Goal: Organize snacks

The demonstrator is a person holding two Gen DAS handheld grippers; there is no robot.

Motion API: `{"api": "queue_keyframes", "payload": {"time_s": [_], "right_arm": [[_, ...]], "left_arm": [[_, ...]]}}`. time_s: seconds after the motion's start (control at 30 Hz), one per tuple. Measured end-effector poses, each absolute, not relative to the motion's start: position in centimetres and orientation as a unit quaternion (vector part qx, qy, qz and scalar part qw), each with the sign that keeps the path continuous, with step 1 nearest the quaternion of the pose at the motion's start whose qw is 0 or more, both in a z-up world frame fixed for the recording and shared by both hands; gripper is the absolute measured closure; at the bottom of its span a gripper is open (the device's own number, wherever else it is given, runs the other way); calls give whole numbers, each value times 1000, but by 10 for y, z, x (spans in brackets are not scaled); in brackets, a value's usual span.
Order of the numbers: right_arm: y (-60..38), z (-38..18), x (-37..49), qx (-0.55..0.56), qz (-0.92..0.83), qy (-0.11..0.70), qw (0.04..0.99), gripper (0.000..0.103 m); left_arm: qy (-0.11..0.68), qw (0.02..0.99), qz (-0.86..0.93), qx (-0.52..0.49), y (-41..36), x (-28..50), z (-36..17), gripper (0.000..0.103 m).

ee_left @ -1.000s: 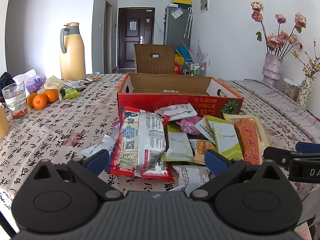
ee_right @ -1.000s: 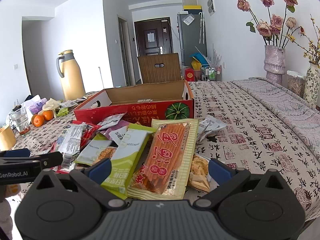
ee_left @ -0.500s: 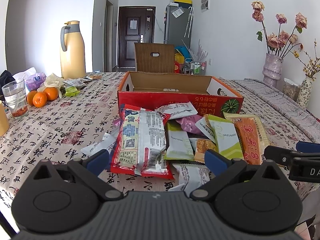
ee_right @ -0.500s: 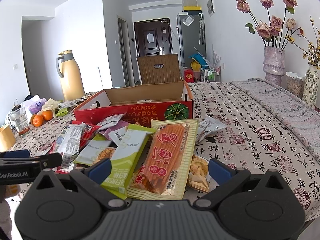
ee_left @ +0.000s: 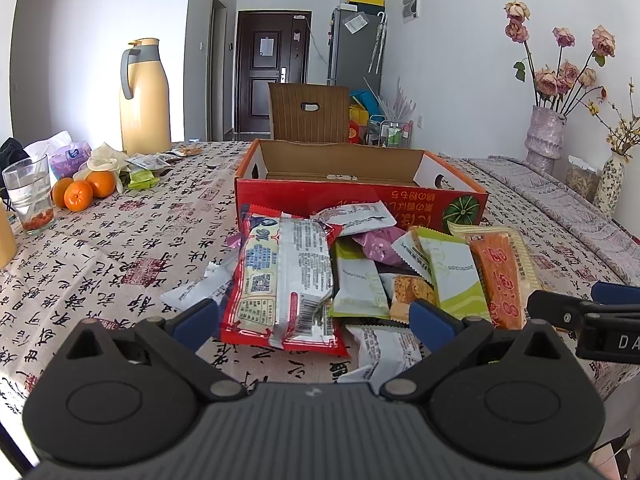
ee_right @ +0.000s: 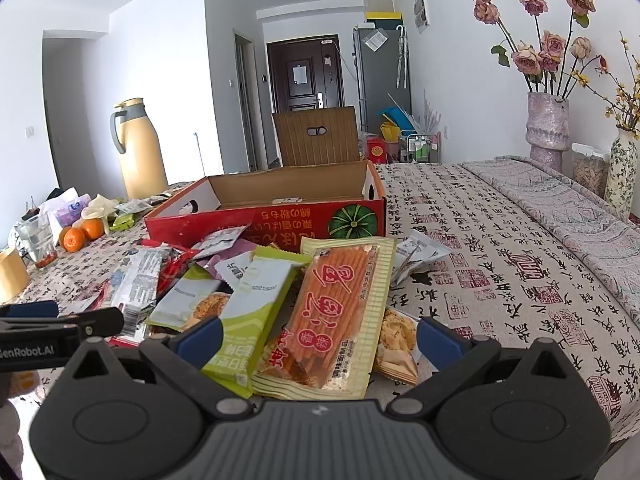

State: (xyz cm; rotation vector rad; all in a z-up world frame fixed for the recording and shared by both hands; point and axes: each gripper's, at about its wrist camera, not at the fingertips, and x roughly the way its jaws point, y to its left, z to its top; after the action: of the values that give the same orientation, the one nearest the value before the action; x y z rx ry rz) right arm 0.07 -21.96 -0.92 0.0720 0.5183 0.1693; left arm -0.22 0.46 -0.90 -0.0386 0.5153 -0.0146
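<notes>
A pile of snack packets lies on the table in front of an open red cardboard box point(ee_left: 360, 196) point(ee_right: 264, 220). A red and silver packet point(ee_left: 284, 280) lies before my left gripper point(ee_left: 314, 320), which is open and empty just short of it. An orange striped packet point(ee_right: 336, 312) and a green and white packet point(ee_right: 256, 312) lie between the fingers of my right gripper point(ee_right: 318, 340), which is open. The box looks nearly empty inside.
A yellow thermos point(ee_left: 144, 96), oranges point(ee_left: 84, 192) and a water glass point(ee_left: 30, 194) stand at the far left. Flower vases point(ee_right: 548, 124) stand at the far right. A chair back point(ee_left: 308, 112) rises behind the box. The patterned tablecloth point(ee_right: 500, 260) spreads to the right.
</notes>
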Motion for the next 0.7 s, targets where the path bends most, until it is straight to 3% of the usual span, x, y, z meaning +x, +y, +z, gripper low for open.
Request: {"api": "queue_keyframes", "payload": {"time_s": [0.53, 0.7], "right_arm": [[-215, -15, 14, 34, 83, 267, 960, 0], [-211, -19, 26, 26, 73, 273, 959, 12]], "left_arm": [[261, 965, -8, -28, 8, 5, -14, 0], [265, 964, -6, -35, 13, 11, -16, 0]]}}
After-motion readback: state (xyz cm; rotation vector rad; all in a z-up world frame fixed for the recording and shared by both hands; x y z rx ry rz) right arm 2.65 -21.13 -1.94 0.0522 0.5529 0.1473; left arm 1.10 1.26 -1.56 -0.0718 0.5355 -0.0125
